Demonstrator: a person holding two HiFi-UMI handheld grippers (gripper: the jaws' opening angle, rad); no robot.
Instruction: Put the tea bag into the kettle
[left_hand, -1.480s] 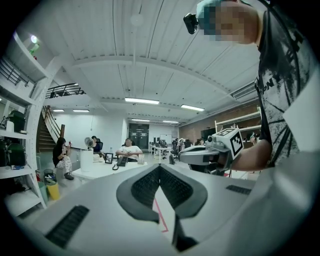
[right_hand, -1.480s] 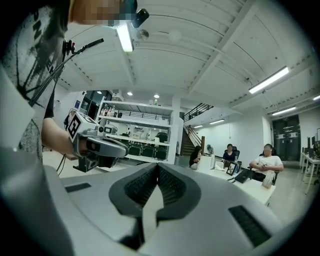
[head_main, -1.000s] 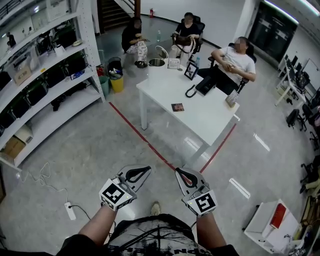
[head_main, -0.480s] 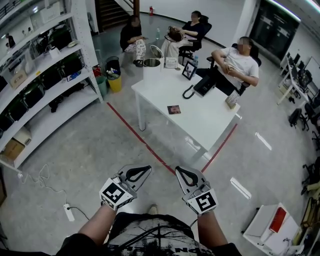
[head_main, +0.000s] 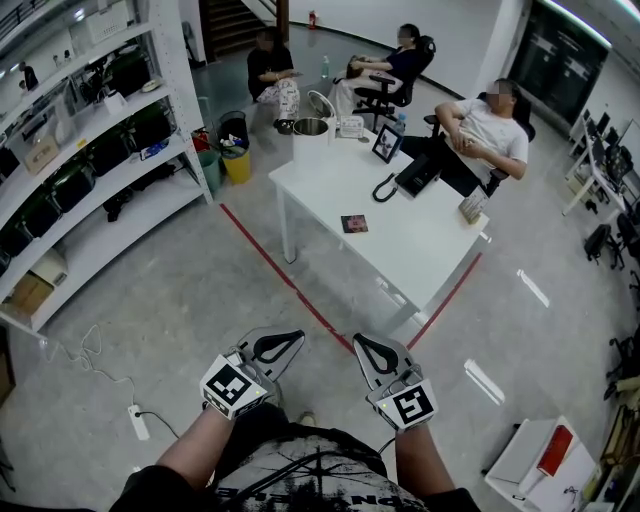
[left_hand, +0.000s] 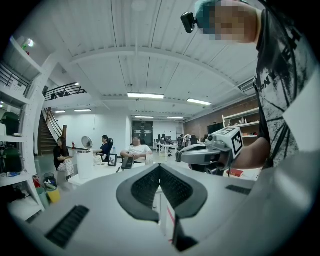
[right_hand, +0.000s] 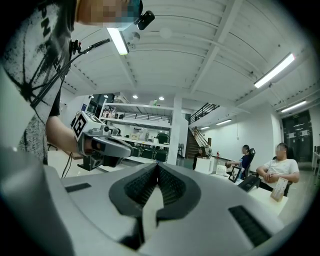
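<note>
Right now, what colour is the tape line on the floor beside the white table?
Red. The thin floor tape line shows best in the head view.

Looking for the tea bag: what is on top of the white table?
A small dark packet, possibly the tea bag, lies on the table. Farther back: the kettle, a picture frame, a phone. The kettle's inside cannot be made out.

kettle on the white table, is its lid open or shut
Open: the lid of the kettle stands tipped up behind the rim, and the metal inside shows.
</note>
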